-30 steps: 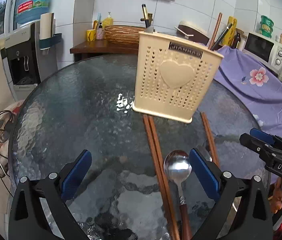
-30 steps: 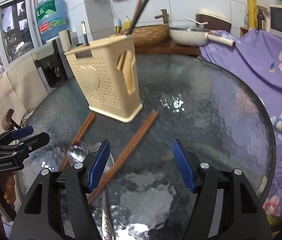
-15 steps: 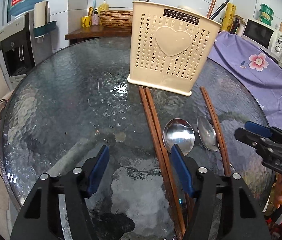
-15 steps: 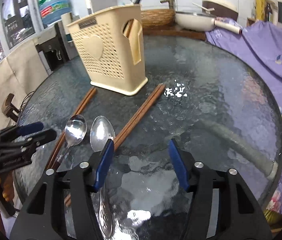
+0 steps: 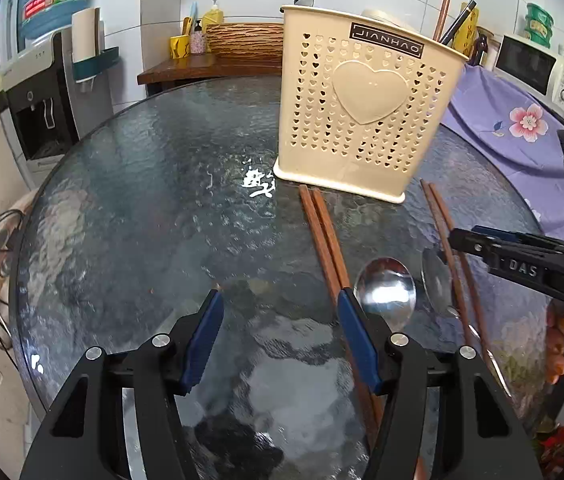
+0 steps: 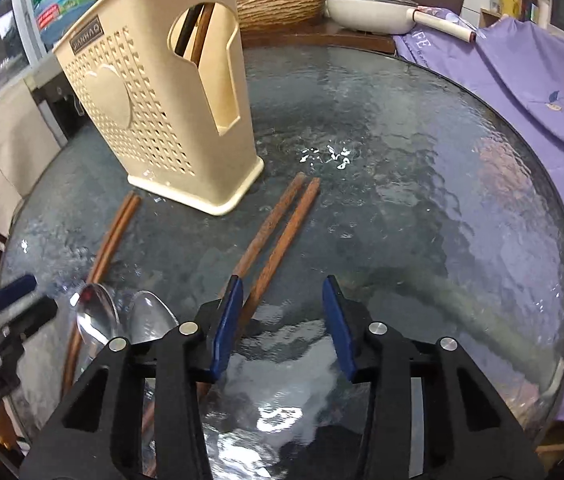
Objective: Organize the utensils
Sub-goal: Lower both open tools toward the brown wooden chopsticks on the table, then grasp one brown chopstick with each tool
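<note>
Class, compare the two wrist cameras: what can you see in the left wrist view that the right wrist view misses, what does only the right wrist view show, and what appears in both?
Only the left wrist view shows the microwave, the water dispenser and the yellow soap bottle.

Only the right wrist view shows the white pan and the cut-out in the holder's side wall with chopsticks standing inside.

Both show the cream utensil holder, the glass table, two pairs of wooden chopsticks and two metal spoons lying on it, and the purple floral cloth. Both grippers' jaws are closing with nothing between them.
</note>
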Tool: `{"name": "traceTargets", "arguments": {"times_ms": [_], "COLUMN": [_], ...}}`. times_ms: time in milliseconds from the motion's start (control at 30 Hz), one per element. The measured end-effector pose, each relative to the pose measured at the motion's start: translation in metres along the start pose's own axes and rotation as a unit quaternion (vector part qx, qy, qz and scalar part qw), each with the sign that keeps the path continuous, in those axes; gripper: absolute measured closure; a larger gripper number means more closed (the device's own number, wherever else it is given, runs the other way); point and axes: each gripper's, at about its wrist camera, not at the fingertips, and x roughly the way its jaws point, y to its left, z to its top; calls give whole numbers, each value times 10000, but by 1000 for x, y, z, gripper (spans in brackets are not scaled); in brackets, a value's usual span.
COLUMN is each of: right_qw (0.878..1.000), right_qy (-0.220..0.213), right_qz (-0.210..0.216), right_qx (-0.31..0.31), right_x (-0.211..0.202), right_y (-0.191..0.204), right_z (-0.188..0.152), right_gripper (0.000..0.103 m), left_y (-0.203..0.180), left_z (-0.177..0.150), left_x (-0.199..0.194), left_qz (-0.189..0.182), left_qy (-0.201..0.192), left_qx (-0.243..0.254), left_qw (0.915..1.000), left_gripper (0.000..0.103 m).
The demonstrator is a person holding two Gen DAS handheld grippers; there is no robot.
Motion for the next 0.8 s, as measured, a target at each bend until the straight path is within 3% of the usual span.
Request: {"name": "traceTargets", "arguments": {"times_ms": [233, 400, 533, 800], "right_qw": [9998, 9998, 9997, 9998], "right_qy": [132, 152, 155, 146], "right_qz": [82, -131, -162, -137], "right_qx": [118, -59, -58, -10], "right_x": [-2, 2, 4, 7], "right_y": [-23, -21, -21, -23], "right_z": [6, 8, 12, 15], "right_gripper": [65, 67, 70, 71], "left_y": [2, -5, -12, -12], "left_z": [23, 35, 39, 41], "left_x": [16, 30, 47, 54], "left_qz": [-73, -182, -129, 37], "left_qy": [124, 266, 470, 474], "left_qx": [56, 189, 378, 572], "left_qw": [9999, 9993, 9981, 9972], "left_gripper": [54, 57, 62, 64]}}
